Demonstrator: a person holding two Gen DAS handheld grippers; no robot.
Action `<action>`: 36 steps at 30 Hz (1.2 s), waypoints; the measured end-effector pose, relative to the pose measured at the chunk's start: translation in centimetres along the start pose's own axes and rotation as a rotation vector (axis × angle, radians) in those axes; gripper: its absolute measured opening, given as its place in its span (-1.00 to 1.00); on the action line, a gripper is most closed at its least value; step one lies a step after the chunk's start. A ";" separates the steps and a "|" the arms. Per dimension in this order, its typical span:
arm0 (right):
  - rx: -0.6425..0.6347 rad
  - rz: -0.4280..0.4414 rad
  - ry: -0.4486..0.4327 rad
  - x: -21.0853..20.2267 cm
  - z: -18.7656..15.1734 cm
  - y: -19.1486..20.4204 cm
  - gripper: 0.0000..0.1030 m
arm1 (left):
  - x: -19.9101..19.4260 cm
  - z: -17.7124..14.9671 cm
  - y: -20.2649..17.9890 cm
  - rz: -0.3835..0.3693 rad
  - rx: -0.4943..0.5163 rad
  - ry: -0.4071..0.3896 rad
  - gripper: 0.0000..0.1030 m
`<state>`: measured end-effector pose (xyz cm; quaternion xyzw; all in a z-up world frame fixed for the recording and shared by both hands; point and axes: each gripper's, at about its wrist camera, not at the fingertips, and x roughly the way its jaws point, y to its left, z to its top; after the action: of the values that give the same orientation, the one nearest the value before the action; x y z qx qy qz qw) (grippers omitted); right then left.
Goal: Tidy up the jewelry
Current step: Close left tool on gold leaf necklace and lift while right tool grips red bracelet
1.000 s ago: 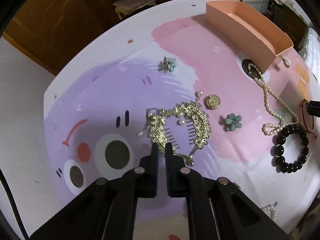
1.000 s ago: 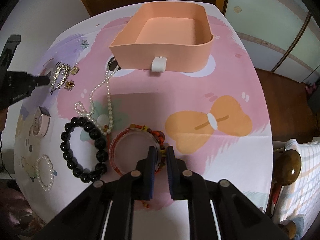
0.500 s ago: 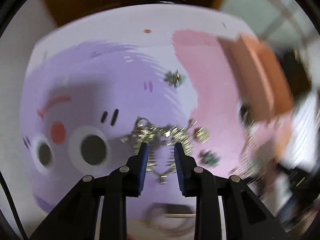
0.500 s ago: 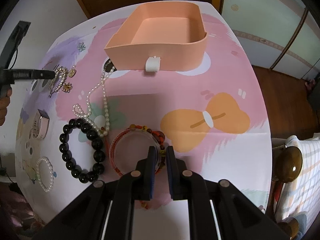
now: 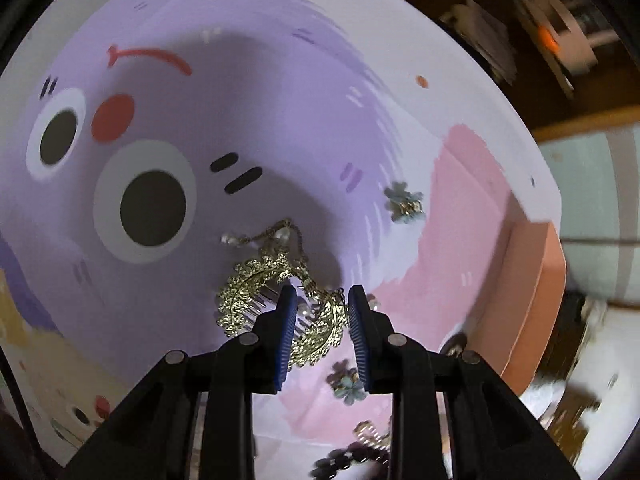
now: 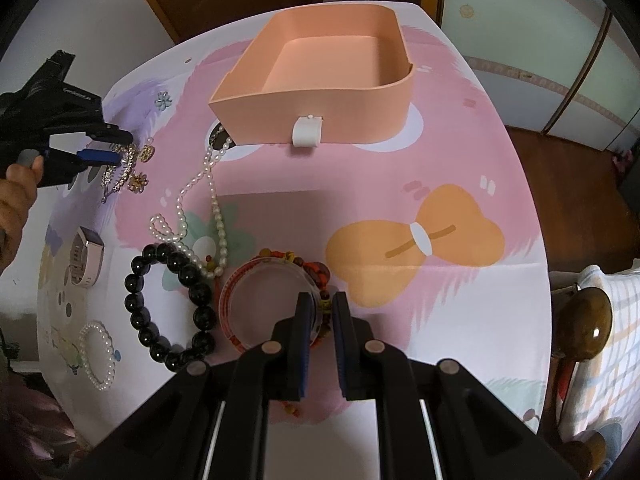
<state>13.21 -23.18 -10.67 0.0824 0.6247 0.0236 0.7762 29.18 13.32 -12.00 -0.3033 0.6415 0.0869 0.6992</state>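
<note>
our left gripper [image 5: 322, 300] spreads over the gold hair comb [image 5: 256, 300] near the table's [image 6: 460, 360] left edge; our right gripper [image 6: 322, 312] pinches the red bangle [image 6: 240, 304].

Black hand-held gripper [image 6: 322, 306], blue pads [image 6: 304, 322], silver screws

A round table under a cartoon-print cloth [image 6: 460, 168] in pink, purple and white carried everything. Toward its far side sat an open peach drawer box [image 6: 320, 80]. A long pearl necklace [image 6: 208, 200] trailed from beside the box toward a black bead bracelet [image 6: 168, 304], touching it. Next to that lay a red bangle [image 6: 232, 304], and further left a pink watch [image 6: 86, 256] and a small pearl bracelet [image 6: 96, 356]. A gold hair comb [image 5: 256, 296] and a blue flower earring [image 5: 404, 202] rested on the purple patch.
</note>
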 end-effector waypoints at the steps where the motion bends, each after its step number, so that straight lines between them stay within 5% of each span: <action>1: 0.000 0.001 0.000 0.0 0.0 0.0 -0.80 | -0.2 -0.1 0.1 0.005 -0.027 -0.021 -0.52; 11: -0.005 0.003 0.003 -0.1 0.0 -0.1 -0.80 | -0.7 -0.5 0.5 0.112 -0.096 -0.061 -0.58; 18: -0.036 -0.012 -0.012 -0.4 -0.2 0.6 -0.80 | -0.2 -1.7 -0.3 0.149 0.006 -0.039 -0.59; 27: -0.052 -0.005 -0.022 -1.1 -0.2 1.1 -0.80 | -0.9 -4.9 0.9 0.194 0.282 0.014 -0.60; 36: -0.076 -0.002 -0.025 -1.7 -0.4 1.9 -0.80 | -2.7 -6.3 2.4 0.181 0.308 0.021 -0.60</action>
<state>12.55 -21.52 -8.77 0.0524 0.6135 0.0456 0.7866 22.17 12.55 -10.12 -0.1346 0.6793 0.0469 0.7199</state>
